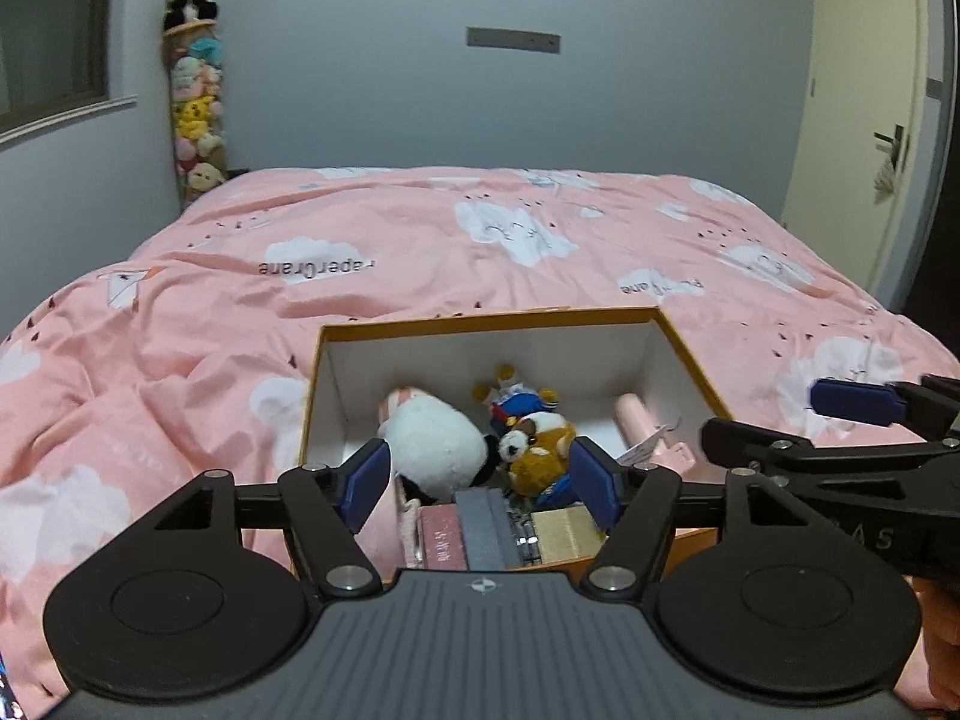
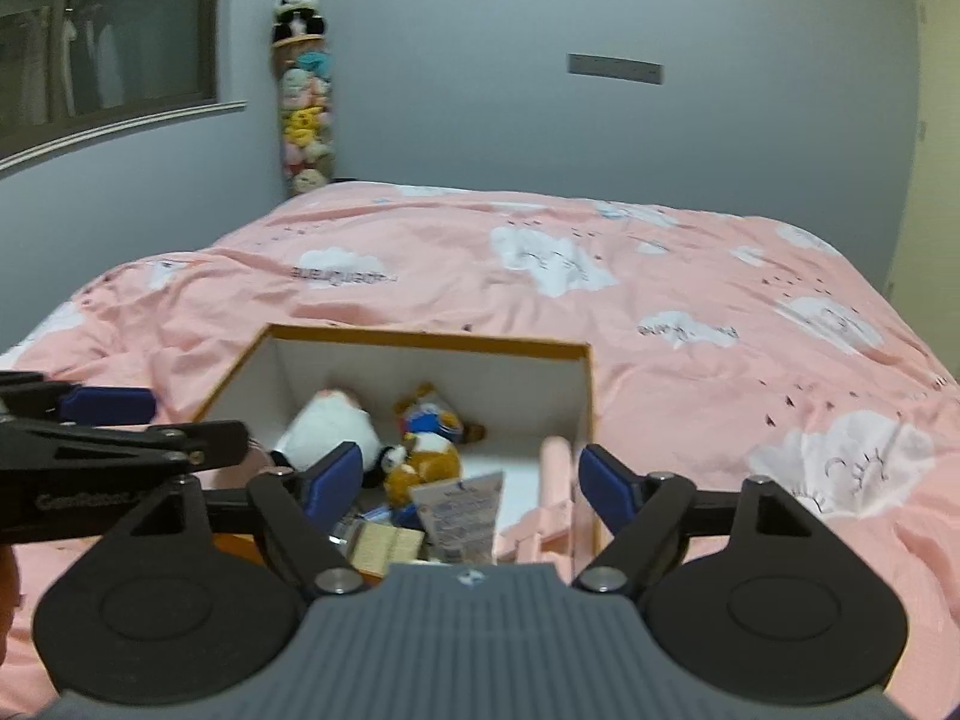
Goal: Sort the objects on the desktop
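An orange-rimmed cardboard box (image 1: 492, 319) with white inner walls sits on the pink bed; it also shows in the right wrist view (image 2: 420, 338). Inside lie a white plush (image 1: 435, 444), a brown bear plush (image 1: 537, 450), a small blue-and-yellow plush (image 1: 519, 399), a pink tube (image 1: 639, 423), a dark red booklet (image 1: 443, 540) and a tan packet (image 1: 561, 531). My left gripper (image 1: 480, 483) is open and empty above the box's near end. My right gripper (image 2: 468, 480) is open and empty, also over the near end; it shows at the right edge of the left wrist view (image 1: 852, 414).
The pink duvet with cloud prints (image 1: 420, 240) covers the whole bed around the box. A tall tube of plush toys (image 1: 195, 84) stands in the far left corner. A door (image 1: 858, 78) is at the right, a window (image 2: 108, 42) at the left.
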The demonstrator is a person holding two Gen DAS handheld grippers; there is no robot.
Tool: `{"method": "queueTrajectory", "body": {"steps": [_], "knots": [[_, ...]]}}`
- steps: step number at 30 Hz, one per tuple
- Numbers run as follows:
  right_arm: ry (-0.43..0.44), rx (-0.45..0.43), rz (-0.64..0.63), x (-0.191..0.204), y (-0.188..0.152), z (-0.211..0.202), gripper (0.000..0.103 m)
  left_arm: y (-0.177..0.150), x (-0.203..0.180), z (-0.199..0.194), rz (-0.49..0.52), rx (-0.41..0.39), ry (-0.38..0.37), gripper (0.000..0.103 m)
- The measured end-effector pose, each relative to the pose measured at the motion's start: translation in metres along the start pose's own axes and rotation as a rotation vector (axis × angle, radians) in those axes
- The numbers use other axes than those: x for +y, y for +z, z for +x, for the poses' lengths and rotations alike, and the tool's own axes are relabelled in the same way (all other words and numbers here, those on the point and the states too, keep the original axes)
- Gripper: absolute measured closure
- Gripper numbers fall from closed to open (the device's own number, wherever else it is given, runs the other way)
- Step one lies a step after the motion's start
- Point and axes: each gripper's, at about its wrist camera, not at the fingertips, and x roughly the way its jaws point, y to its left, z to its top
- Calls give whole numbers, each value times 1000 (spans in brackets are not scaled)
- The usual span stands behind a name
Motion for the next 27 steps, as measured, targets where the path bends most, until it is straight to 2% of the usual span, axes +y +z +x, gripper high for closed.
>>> {"method": "queueTrajectory", "body": {"steps": [5,14,27], "knots": [[5,49,78,-4,-21,22,20,-22,-1,15,22,21,91,25],[19,101,63,2,-45,49,14,-39,8,36,-43,73,116,24],[21,78,26,8,-58,53,4,-46,12,45,-74,94,147,16]]}}
